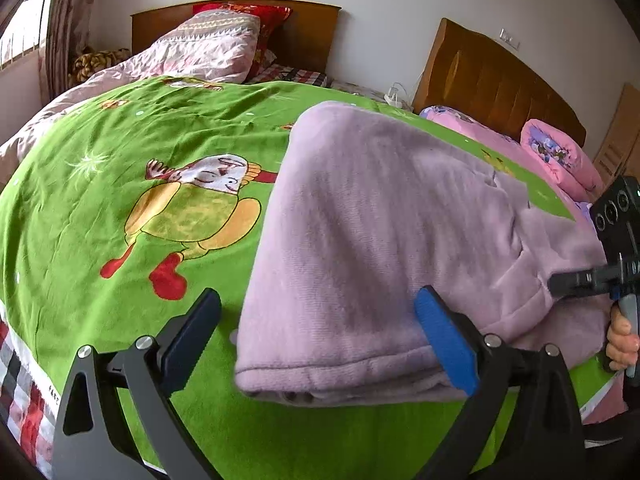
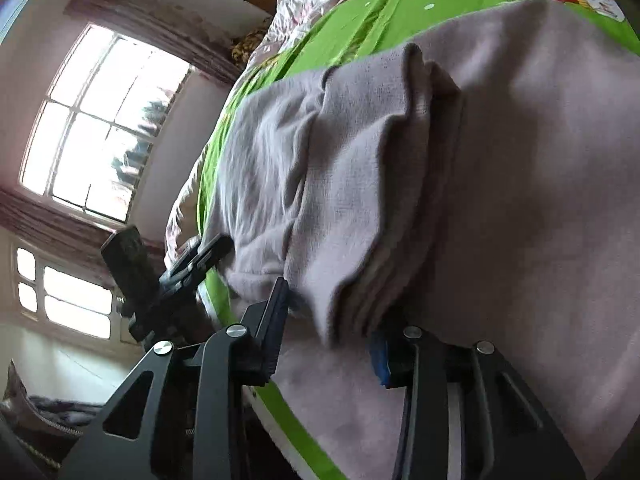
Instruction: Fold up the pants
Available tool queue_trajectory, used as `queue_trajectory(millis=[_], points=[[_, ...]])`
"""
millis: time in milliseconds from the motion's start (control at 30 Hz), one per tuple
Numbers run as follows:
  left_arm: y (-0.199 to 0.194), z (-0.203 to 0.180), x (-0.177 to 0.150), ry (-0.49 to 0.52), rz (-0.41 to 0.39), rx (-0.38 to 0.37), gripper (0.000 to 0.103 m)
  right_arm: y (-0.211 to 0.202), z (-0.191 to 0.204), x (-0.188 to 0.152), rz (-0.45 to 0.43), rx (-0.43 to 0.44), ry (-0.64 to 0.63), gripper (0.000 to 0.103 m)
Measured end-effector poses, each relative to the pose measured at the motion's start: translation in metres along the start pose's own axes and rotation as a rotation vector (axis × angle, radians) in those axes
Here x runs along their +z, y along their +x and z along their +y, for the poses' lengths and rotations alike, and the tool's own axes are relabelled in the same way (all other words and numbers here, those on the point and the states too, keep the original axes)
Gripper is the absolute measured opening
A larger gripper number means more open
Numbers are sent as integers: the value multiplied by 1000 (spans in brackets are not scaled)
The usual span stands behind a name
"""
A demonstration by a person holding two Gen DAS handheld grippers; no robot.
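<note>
Lilac fleece pants lie folded lengthwise on a green cartoon bedspread. My left gripper is open, its blue pads either side of the near hem end, not closed on it. My right gripper shows at the right edge of the left wrist view, at the pants' bunched waist end. In the right wrist view the right gripper is open, with a thick fold of the pants between its jaws. The left gripper appears there too.
The bedspread covers the bed. A pink quilt and pillows lie at the headboard. A second bed with pink bedding stands to the right. A window is on the left.
</note>
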State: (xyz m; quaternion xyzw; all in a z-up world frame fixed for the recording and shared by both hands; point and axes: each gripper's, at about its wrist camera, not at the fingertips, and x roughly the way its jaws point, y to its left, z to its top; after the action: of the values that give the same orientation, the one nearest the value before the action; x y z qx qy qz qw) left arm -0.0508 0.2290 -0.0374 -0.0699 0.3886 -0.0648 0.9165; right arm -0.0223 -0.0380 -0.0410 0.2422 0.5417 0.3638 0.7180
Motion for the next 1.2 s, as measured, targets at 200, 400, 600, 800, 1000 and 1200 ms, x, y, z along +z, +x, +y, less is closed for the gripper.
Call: queue_trajectory(millis=[200,400,600,800,1000,1200], points=[[-40,26,4,-67,-74,35,98,-18,27,6,-136,-38,-94,15],[-67,18,-9,-12,-42,25,100,-36,115,50,-255,14,-279,15],[-25,7,4,-58,17,79,100,-57,202,78,-379,68,-426,14],[-16,53,16,-214,10,-6,101,-96,185,58,-474,26,-398,14],[-10,53,7,-186,0,-11,102,-85,52,-8,-382,-162,-168,14],[-2,43,8,-103,45,84,102,-47,9,-40,-283,-168,-57,14]])
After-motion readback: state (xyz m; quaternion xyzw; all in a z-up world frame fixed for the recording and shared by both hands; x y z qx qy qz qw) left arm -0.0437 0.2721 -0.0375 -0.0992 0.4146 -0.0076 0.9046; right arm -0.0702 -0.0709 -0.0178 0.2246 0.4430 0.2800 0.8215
